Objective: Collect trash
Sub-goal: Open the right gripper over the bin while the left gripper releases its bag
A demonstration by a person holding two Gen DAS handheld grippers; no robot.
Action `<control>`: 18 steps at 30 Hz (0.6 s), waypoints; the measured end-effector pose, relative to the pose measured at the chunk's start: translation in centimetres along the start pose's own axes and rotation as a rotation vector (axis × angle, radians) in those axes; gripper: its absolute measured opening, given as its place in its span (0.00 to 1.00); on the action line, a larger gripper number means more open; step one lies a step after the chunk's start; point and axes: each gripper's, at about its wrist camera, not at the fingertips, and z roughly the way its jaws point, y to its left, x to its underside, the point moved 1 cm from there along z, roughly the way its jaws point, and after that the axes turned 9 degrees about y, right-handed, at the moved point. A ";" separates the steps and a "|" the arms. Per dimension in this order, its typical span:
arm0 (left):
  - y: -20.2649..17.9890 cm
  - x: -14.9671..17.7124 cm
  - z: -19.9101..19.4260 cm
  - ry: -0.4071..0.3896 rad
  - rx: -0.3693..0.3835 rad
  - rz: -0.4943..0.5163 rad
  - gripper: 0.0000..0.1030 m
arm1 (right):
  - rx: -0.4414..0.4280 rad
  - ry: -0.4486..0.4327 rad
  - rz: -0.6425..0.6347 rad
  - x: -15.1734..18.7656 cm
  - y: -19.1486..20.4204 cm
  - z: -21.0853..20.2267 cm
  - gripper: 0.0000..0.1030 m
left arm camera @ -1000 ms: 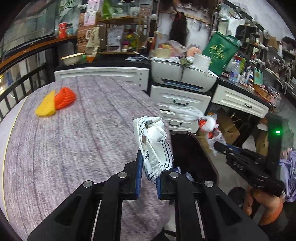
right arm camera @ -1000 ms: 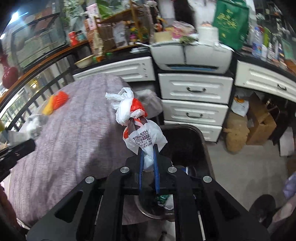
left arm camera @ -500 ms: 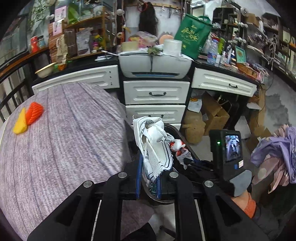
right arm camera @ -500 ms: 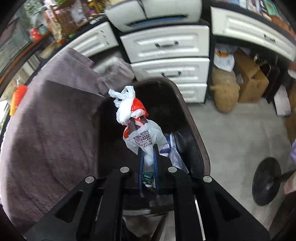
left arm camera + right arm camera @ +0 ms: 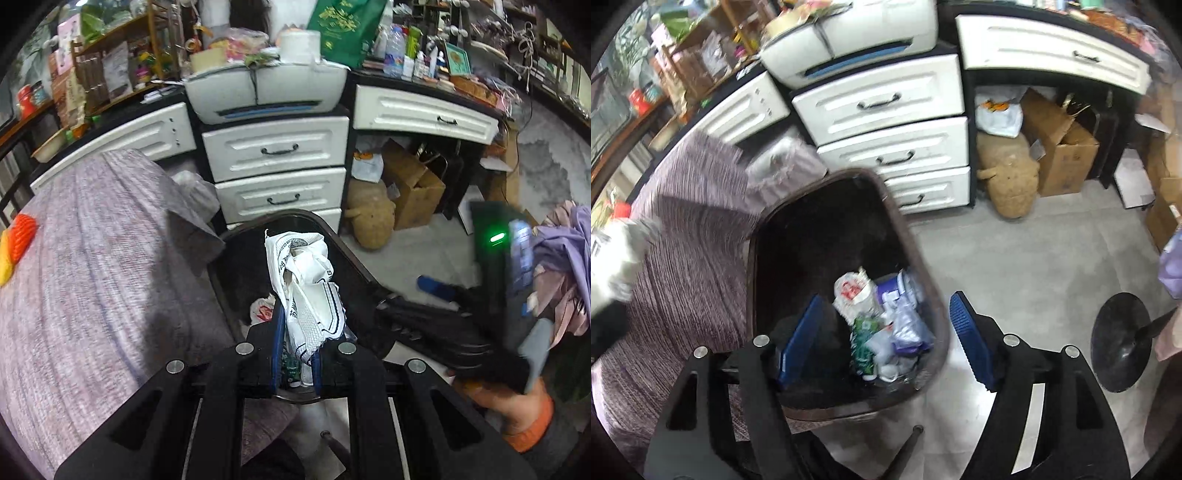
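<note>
- My left gripper is pinching a crumpled white wrapper with dark printed lines. The jaws are pressed against its lower end and the bulk stands up above them.
- The wrapper hangs directly over the mouth of the dark bin. I judge it is held there so that a release drops it inside and not on the floor.
- My right gripper is spread wide and holds nothing. One blue pad sits over the bin interior, the other just outside the rim on the floor side.
- The bin stands close against the edge of the table with the purple-grey cloth, which I take to be a short carry for trash from the tabletop.
- At the bottom lie a white-and-red plastic bag, a green-printed packet and some bluish plastic wrap.
- Change from half a second ago: the right jaws were then clamped on the white-and-red bag, held above the bin. Now they are apart and the bag lies inside, so the right-hand drop is done.
- The left gripper was at the bin's near edge then; the wrapper is now further over the opening, grip unchanged.
- The right view is smeared at the left edge; the right hand is likely in motion.
- Judgement: left-hand release is the remaining step. An orange and yellow item is on the cloth; I cannot tell if it is trash.
</note>
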 end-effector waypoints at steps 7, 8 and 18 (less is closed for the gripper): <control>-0.5 -0.5 2.4 0.062 0.004 0.019 0.12 | 0.027 -0.044 0.027 -0.2 -1.8 -2.3 0.70; -0.5 -0.5 2.7 0.068 0.003 0.019 0.12 | 0.026 -0.048 0.034 -0.2 -2.0 -2.4 0.70; -0.9 -0.9 5.3 0.117 -0.014 0.046 0.13 | 0.038 -0.063 0.037 0.1 -2.7 -2.9 0.71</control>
